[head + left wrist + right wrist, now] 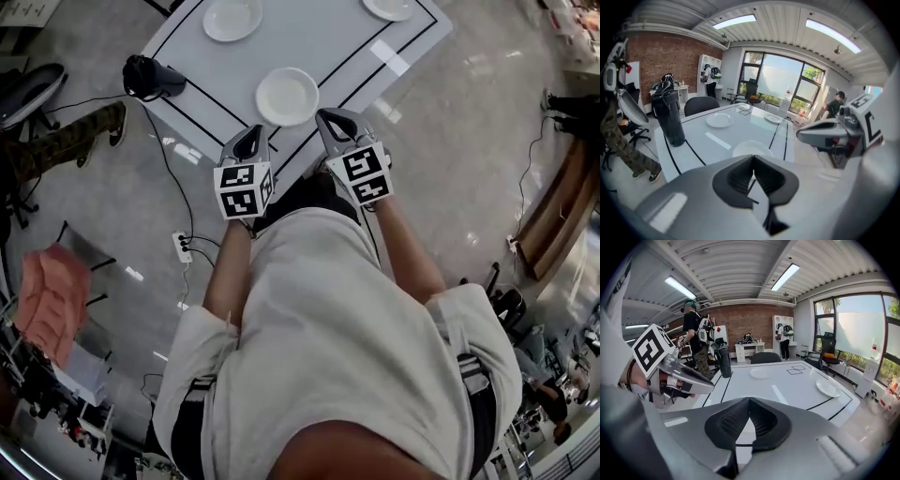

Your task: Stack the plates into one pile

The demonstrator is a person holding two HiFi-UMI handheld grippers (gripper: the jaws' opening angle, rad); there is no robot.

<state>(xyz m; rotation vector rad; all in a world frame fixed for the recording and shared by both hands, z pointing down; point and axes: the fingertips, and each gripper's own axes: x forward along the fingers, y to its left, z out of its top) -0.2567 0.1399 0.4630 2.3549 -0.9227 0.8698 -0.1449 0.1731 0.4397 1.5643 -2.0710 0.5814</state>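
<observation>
Three white plates lie apart on the white table (328, 47), which is marked with black lines. The near plate (287, 96) sits at the table's near corner. The second plate (232, 19) lies at the table's far left, and the third plate (391, 7) at its far right, cut by the picture's edge. None of them rests on another.

The left gripper (251, 137) and the right gripper (333, 118) are held side by side at the table's near corner, pointing forward and down. In the head view the near plate lies between their tips and just beyond them. It shows apart from both, untouched.

In the left gripper view the left gripper's jaws are pressed together with nothing between them. The black pads (736, 180) meet along a thin seam. The near plate (750, 149) shows just past the tips, on the table's near edge.

In the right gripper view the right gripper's jaws are likewise closed on nothing. Its pads (764, 425) are touching. From there the second plate (759, 373) and third plate (827, 388) lie well out on the table, far from the tips.

A black tumbler (150, 77) stands upright at the table's left corner, clear of all three plates.
</observation>
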